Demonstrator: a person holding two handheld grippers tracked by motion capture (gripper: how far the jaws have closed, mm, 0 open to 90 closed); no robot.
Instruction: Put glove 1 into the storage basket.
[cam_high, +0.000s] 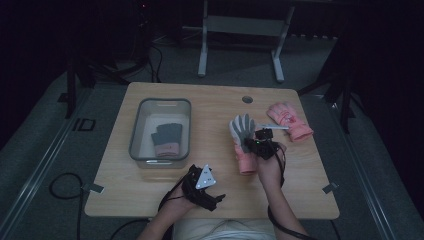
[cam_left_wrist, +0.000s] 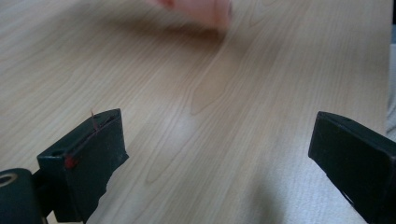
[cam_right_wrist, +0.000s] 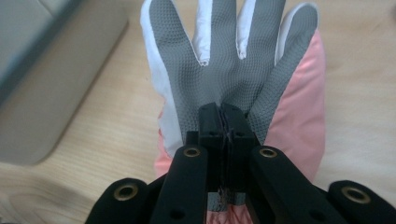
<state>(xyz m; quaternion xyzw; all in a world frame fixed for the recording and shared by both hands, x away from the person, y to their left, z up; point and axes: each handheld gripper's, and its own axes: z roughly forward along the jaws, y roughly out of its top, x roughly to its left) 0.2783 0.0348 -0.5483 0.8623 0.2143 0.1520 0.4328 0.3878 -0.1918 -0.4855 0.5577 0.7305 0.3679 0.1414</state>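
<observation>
Glove (cam_right_wrist: 233, 70), pink with a grey palm, lies palm up on the table (cam_high: 150, 190), right of centre, fingers toward twelve o'clock. My right gripper (cam_right_wrist: 223, 112) has its jaws pressed together over the palm; whether fabric is pinched between them I cannot tell. My left gripper (cam_left_wrist: 215, 154) rests at the six o'clock edge, jaws spread wide, holding nothing. At nine o'clock of the glove stands a bin (cam_high: 136, 132); a second pink glove (cam_high: 290, 120) lies at two o'clock.

pink-and-grey cloth glove (cam_right_wrist: 233, 79): pebbled grey palm, smooth satiny pink shell | pale wooden table (cam_left_wrist: 224, 107): matt, fine-grained | black plastic-looking right gripper (cam_right_wrist: 223, 112): matt
</observation>
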